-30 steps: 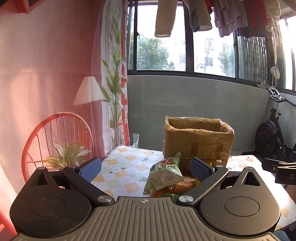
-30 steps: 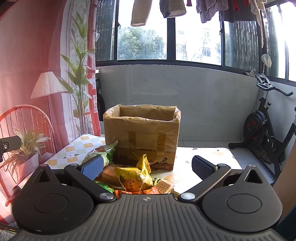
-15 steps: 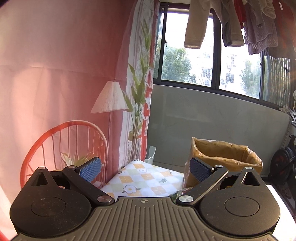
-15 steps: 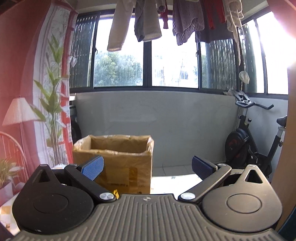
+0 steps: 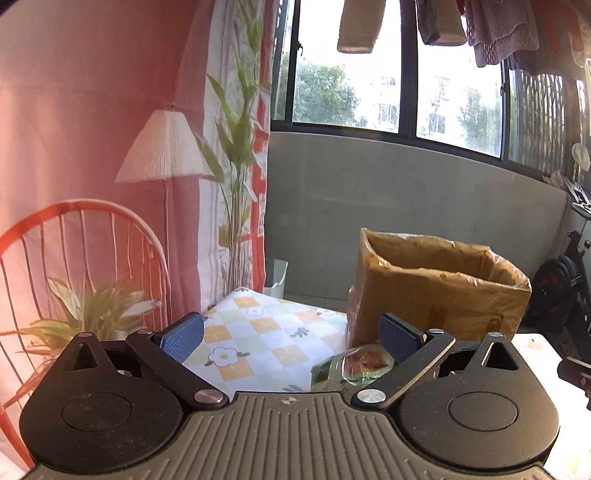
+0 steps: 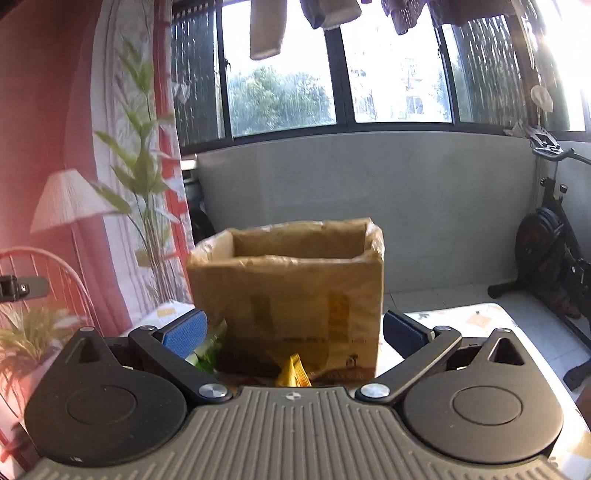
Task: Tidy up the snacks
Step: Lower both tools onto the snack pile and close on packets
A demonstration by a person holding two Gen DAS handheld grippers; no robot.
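Here a table (image 5: 258, 332) under a checked cloth with yellow squares and white flowers stands on a glazed balcony. A grey low wall runs below the windows (image 5: 347, 74), and laundry (image 5: 362, 26) hangs from above. To the left a pink curtain hangs behind a white lampshade (image 5: 162, 147), a tall leafy plant (image 5: 236, 147), a red wire chair (image 5: 85, 243) and a potted plant (image 5: 88, 314). An exercise bike (image 6: 550, 254) stands to the right.

An open cardboard box (image 6: 295, 291) lined with clear plastic stands on the table. The left gripper (image 5: 291, 336) hovers over the cloth with its jaws spread wide and nothing between them; the box lies ahead and to the right. A green snack packet (image 5: 351, 369) lies just below the right blue pad (image 5: 397, 338), at the foot of the box.

The right gripper (image 6: 291, 332) faces the box head-on, its jaws also spread wide and holding nothing, one to each side of the box's front. A yellow snack packet (image 6: 293, 374) lies low between them, against the box's base, and a green packet (image 6: 208, 350) peeks out beside the left pad (image 6: 184, 336). This view is slightly blurred.
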